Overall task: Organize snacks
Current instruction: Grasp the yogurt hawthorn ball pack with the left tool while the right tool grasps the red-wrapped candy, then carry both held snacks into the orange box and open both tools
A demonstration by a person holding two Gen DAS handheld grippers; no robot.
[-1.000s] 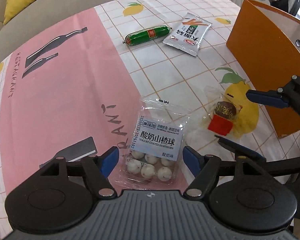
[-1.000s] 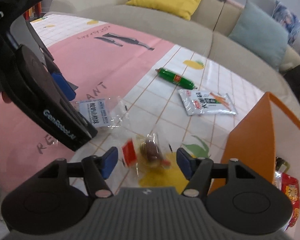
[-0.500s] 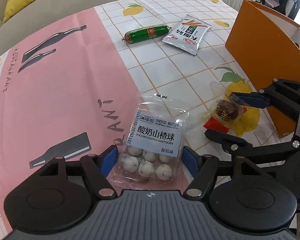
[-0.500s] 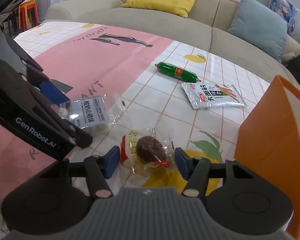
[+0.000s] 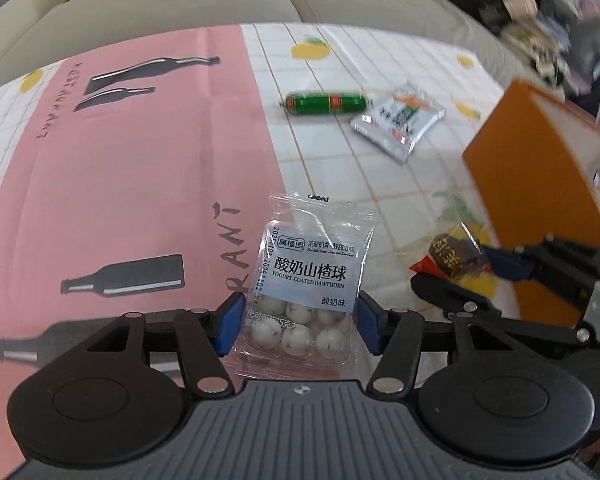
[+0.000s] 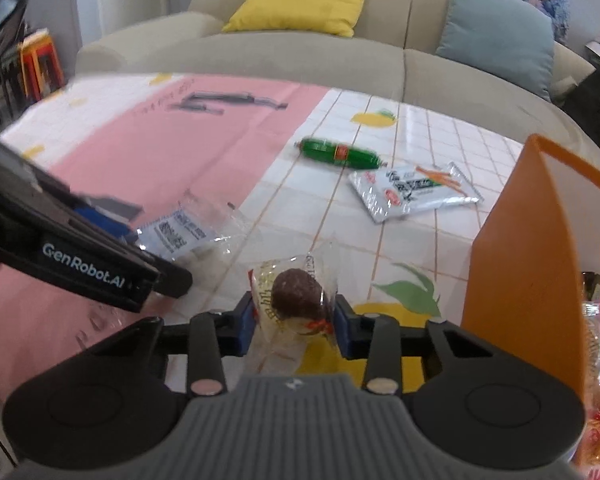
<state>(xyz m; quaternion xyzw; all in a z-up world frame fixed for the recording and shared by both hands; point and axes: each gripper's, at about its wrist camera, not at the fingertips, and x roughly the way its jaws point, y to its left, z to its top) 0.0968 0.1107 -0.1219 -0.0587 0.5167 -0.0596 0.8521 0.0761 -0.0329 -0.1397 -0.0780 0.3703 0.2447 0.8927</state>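
Both of your grippers have narrowed since a second ago, each around its own packet. Your left gripper is closing, its blue pads at the two side edges of the hawthorn pack; whether they press yet cannot be told. That pack lies flat on the cloth at the line where pink meets white, long axis running straight away from the gripper, clear sealed end farthest, white balls between the pads. Your right gripper is closing too, and its pads already touch both sides of the brown ball in its clear wrapper, with a red end pointing toward the left gripper. This packet sits over the lemon print, near the box.

Both tools tilt down toward the cloth, close side by side, the left one's finger crossing just left of the brown ball.

Toward the far edge, the green sausage lies crosswise, with the silver pouch just beside its right end, angled. The orange box stands upright at the right edge; red and yellow packets show inside it.
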